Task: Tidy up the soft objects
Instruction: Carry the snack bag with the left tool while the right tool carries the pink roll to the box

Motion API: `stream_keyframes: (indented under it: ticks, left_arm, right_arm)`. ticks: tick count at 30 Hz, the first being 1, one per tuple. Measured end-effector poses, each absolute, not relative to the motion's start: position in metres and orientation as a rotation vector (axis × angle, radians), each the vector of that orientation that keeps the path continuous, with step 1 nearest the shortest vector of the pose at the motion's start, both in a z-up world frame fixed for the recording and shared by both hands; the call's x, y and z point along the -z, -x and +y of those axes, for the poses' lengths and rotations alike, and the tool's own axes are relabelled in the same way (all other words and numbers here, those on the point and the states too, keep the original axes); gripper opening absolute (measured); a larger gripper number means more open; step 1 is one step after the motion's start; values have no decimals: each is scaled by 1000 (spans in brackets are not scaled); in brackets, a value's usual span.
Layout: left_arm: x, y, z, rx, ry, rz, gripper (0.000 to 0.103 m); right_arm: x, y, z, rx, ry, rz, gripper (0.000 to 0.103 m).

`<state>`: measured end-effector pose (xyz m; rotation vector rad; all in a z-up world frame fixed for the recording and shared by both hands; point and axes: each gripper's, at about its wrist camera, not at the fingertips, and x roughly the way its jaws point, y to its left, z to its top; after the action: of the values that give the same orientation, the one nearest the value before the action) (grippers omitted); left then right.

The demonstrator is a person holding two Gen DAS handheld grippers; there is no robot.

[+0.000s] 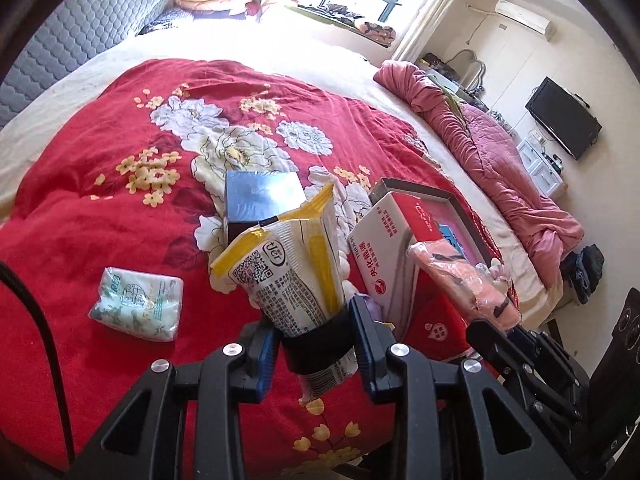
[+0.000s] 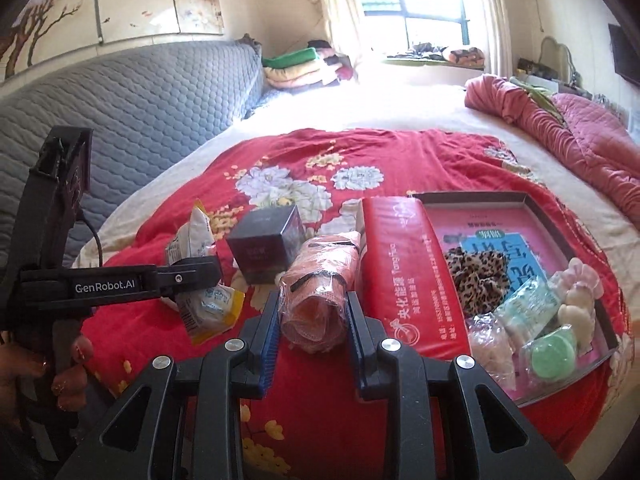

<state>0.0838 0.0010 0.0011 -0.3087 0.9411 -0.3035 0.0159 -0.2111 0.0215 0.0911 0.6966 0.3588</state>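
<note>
Because both grippers are loaded and raised off the quilt (image 1: pixel 100 216), the main risk from here is a dropped or snagged load.

The left gripper (image 1: pixel 316 344) pinches a yellow-and-white pack (image 1: pixel 288 272) by its lower end only; most of the pack stands above the pads and leans away from the gripper. The glossy film may slide between the pads, or the pack may fold over at the pinch, if the gripper swings or tilts sharply.

The right gripper (image 2: pixel 314 328) is closed on a pink wrapped roll (image 2: pixel 320 284), which runs forward along the fingers. The wrap is loose and wrinkled, so the pads may hold film rather than the roll, and the contents could creep out forward.

The tray (image 2: pixel 528 200) lies ahead and to the right of the right gripper, beyond a red box (image 2: pixel 404 272) standing just beside it. A low carry could clip the box and push it onto the tray. The tray already holds a leopard cloth (image 2: pixel 476 276), a green item (image 2: pixel 554 354) and other soft pieces, so a careless release could land on the rim.

The grippers work close together and could collide. A tissue pack (image 1: pixel 138 304) remains on the quilt, left of the left gripper.
</note>
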Motion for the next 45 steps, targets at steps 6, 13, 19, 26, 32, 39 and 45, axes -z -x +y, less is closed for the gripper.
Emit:
stream_keyframes:
  ticks: [6,13,19,26,32,39,45]
  left_arm:
    - [-23,-78,-15,304,244,908,34]
    - [-32,-73,-30,309,194,896,34]
    - [-41,-71,-42,321,162,880,34]
    - [-53,-72,-64,344,121,868,34]
    - [-68,-78,-94,396,89,848,34]
    - [-79,-89,-141,477,55,836,34]
    - [-73,-103,-183,533,18,862,34]
  right_arm:
    - [-42,-8,-225,-337,-91,626,30]
    - [-58,0,-242,-325,-109,576,30]
    - [-67,7,-253,-322,-140,544,30]
    - [-74,11,-271,-295,-173,517,30]
    - [-79,13,-301,-228,-201,488,30]
    - [-83,17,-346,-112,-213,452,30]
    - [-78,20,-384,-31,-241,438,30]
